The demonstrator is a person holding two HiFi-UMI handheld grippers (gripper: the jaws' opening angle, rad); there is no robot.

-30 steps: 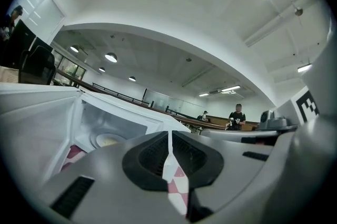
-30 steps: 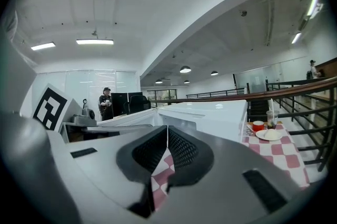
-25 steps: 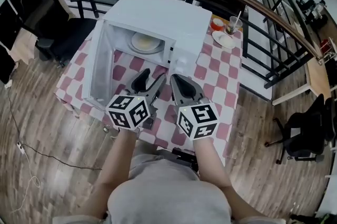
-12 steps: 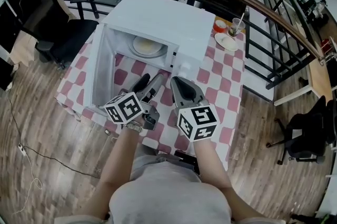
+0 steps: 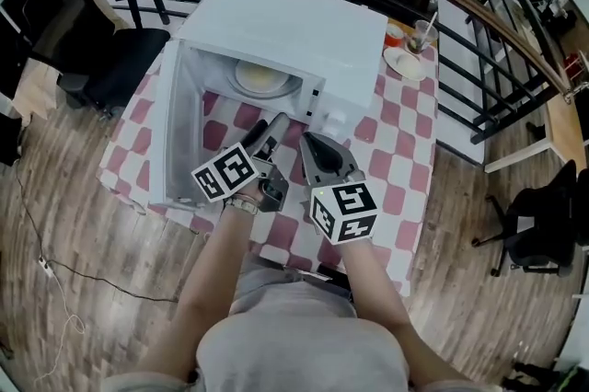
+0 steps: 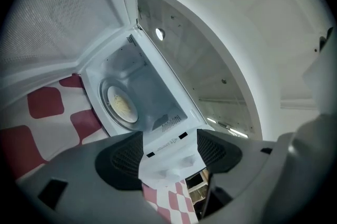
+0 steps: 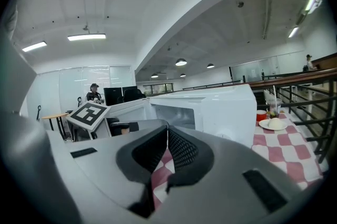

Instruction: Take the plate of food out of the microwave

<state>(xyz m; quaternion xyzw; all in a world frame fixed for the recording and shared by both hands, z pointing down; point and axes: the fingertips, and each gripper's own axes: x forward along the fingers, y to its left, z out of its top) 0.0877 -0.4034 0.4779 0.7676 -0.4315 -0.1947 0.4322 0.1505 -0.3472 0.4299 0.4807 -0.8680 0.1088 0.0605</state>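
Observation:
The white microwave point(image 5: 294, 22) stands on the checked table with its door point(image 5: 175, 132) swung open to the left. Inside on the turntable lies the plate of yellowish food point(image 5: 260, 79), which the left gripper view also shows, as the plate point(image 6: 122, 104). My left gripper point(image 5: 266, 132) is just in front of the cavity, rolled to one side. Its jaws have just been opening, and the left gripper point(image 6: 168, 157) holds nothing. Beside it, my right gripper point(image 5: 311, 140) points at the control panel; the right gripper point(image 7: 167, 136) is shut and empty.
A small plate with a white bun point(image 5: 405, 63), a red cup point(image 5: 394, 35) and a drink cup with a straw point(image 5: 423, 36) stand on the table's far right corner. A curved railing point(image 5: 479, 22) runs behind the table. A dark chair point(image 5: 101, 59) stands at the left.
My left gripper has rolled and moved forward toward the microwave opening, with its jaws spread wider. The right gripper has crept slightly forward and stays shut.

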